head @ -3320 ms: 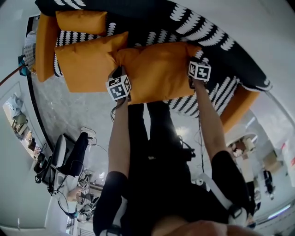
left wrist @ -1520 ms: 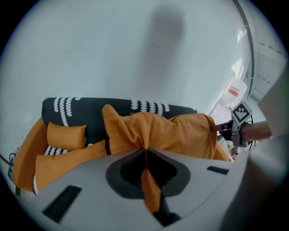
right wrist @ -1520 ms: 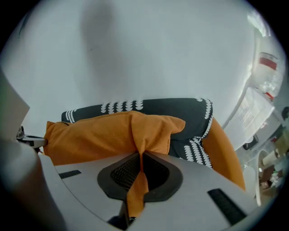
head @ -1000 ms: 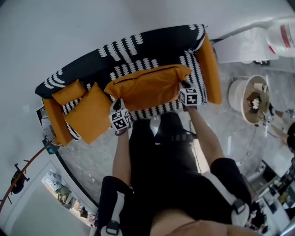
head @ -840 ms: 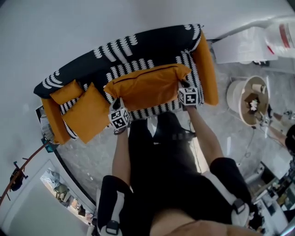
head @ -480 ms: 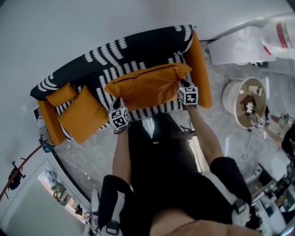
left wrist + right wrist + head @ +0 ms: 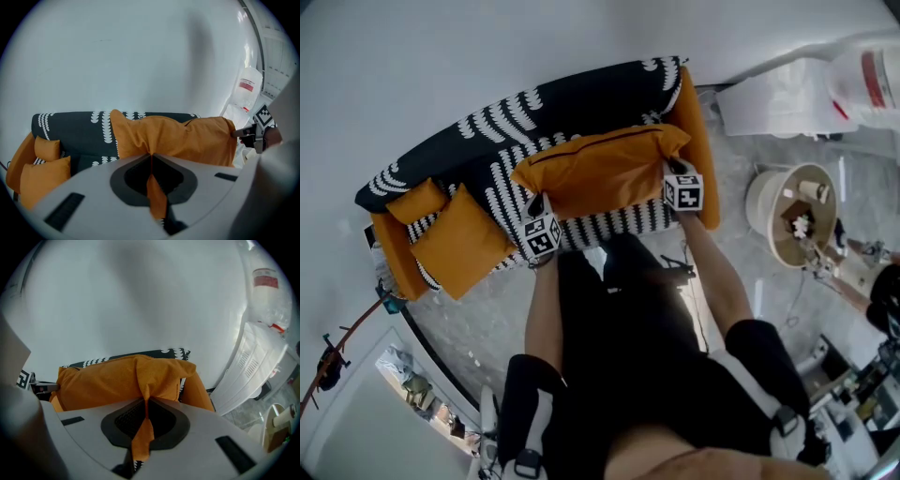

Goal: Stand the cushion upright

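Head view, centre-top: big orange cushion [image 7: 600, 169] sits across the right half of the sofa [image 7: 572, 94], long side running L-R in the frame, zip seam along its upper edge twd the backrest. Can't tell if its lower edge rests on the seat.

L gripper [image 7: 534, 204] is at the cushion's lower-left corner and R gripper [image 7: 671, 169] at its right end, marker cubes just below each. The person's arms run down-frame to black trousers.

L gripper view: jaws clenched on a pinch of orange fabric, a strip of it sticking out btwn them at bottom centre. The rest of the cushion bulges across mid-frame in front of the black/white backrest. The other gripper shows at the right edge, at the cushion's far end.

R gripper view: same story. Jaws clamped tight on a fold of cushion cloth, fabric tail hanging btwn them at lower centre. Orange sofa arm [image 7: 199, 390] is just right of the cushion, white bagged bundle [image 7: 255, 366] beyond it at far right.

Head view, left: two smaller orange cushions, one large [image 7: 469, 242] and one small [image 7: 417, 200], at the sofa's other end, well apart from the held one. Right of frame: round bucket [image 7: 787, 216] on the floor w/ bits inside.
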Available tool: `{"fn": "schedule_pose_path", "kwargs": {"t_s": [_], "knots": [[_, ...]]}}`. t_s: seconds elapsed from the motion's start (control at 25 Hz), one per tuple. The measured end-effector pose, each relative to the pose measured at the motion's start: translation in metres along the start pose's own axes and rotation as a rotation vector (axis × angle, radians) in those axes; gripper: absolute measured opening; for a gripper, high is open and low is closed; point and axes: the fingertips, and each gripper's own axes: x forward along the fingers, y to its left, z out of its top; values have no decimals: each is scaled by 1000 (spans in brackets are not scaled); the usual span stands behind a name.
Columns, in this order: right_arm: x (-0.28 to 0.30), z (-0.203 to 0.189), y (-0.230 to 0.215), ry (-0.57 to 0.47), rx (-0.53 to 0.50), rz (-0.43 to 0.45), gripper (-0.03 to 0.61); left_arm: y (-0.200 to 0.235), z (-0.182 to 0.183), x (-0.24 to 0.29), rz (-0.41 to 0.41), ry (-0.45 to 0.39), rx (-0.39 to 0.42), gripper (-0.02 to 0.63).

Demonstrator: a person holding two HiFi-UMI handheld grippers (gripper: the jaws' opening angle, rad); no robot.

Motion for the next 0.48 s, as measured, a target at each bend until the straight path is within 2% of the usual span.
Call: {"fn": "schedule_pose_path", "kwargs": {"t_s": [0.48], "knots": [[40, 30, -29, 12, -8, 6, 15, -9, 24, 55, 9, 31, 9, 9]]}}
